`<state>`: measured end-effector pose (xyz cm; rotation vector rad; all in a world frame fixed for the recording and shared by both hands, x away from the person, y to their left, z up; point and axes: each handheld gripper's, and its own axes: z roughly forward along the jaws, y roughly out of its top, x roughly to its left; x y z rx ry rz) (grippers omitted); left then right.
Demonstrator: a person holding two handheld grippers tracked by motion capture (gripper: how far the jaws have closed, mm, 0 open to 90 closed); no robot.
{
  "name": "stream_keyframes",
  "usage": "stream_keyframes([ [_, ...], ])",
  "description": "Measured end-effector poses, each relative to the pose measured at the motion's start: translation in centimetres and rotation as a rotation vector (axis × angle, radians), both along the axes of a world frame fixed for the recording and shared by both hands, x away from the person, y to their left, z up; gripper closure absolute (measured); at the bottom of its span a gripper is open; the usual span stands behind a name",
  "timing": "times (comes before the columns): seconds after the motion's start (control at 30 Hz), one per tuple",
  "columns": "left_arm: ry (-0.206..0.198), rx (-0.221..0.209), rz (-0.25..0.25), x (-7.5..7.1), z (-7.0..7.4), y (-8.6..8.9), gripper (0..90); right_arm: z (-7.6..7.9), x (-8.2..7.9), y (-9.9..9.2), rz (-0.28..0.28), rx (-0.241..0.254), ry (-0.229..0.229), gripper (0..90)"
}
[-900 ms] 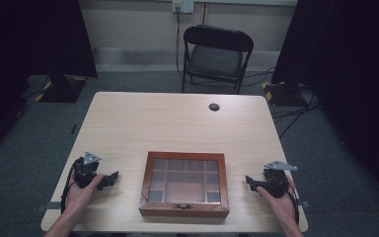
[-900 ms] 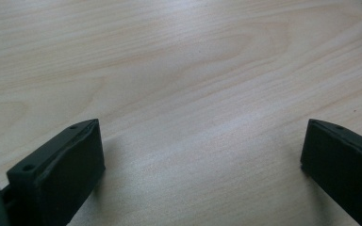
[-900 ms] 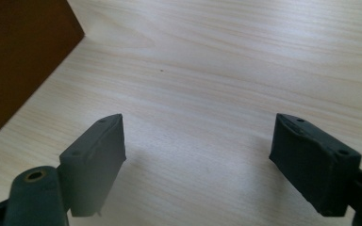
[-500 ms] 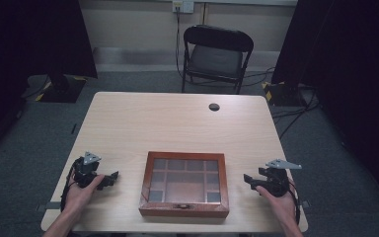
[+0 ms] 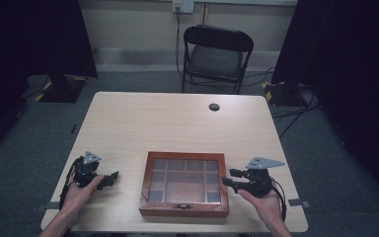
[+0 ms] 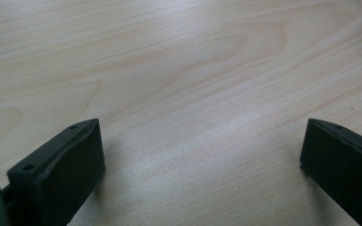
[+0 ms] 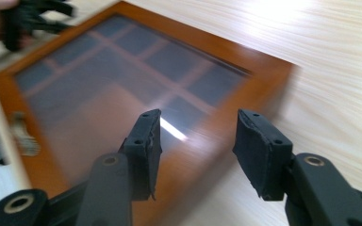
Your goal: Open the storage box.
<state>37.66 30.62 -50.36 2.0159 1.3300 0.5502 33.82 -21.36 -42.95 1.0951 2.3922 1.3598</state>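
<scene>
The right tool is held with its jaws spread and nothing between them; in the right gripper view they are seen raised over the near right corner of the box, not touching it. The left tool is also spread wide, with only bare surface between its jaws, and it is kept well apart from the box's left side.

The box is found near the front edge of the surface, between the two tools. Its glass-paned lid is seen lying flat and closed, with the small metal clasp at the middle of the front wall; whether the clasp is fastened cannot be told. Through the pane a grid of compartments can be made out, and their contents cannot be told.

As far as can be judged, the work is at its very start: nothing has been gripped, the lid is down, and the clasp and lid are left to be handled. The right tool is judged to be the one in approach.

The box is set square to the surface edges, front wall and clasp turned toward the person, hinge side toward the chair. Its long axis is run left to right, though it is only slightly longer than deep.
</scene>
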Motion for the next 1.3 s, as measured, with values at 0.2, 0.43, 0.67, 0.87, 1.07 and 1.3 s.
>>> stream_keyframes([
  [0.2, 0.001, 0.0, 0.0, 0.0, 0.0, 0.0, 0.0, 0.9, -0.3, 2.7, 0.105, 0.017, 0.0, 56.5],
  [0.43, 0.0, 0.005, -0.005, 0.0, 0.0, 0.0, 0.0, 0.5, -0.8, 6.2, 0.234, 0.026, 0.021, 64.6],
  [0.67, -0.002, 0.003, -0.004, 0.0, 0.0, 0.0, 0.0, -0.4, -1.9, 8.8, 0.36, 0.01, 0.053, 72.2],
  [0.87, -0.003, -0.007, -0.002, 0.1, 0.0, 0.0, 0.0, -0.8, -2.7, 10.2, 0.431, -0.006, 0.062, 75.3],
  [1.07, -0.002, -0.007, -0.004, 0.1, 0.0, 0.0, 0.0, -1.1, -2.8, 10.4, 0.462, -0.005, 0.064, 76.3],
  [1.3, -0.003, -0.008, -0.003, 0.1, 0.0, 0.0, 0.0, -1.4, -2.9, 10.5, 0.471, -0.028, 0.048, 79.8],
])
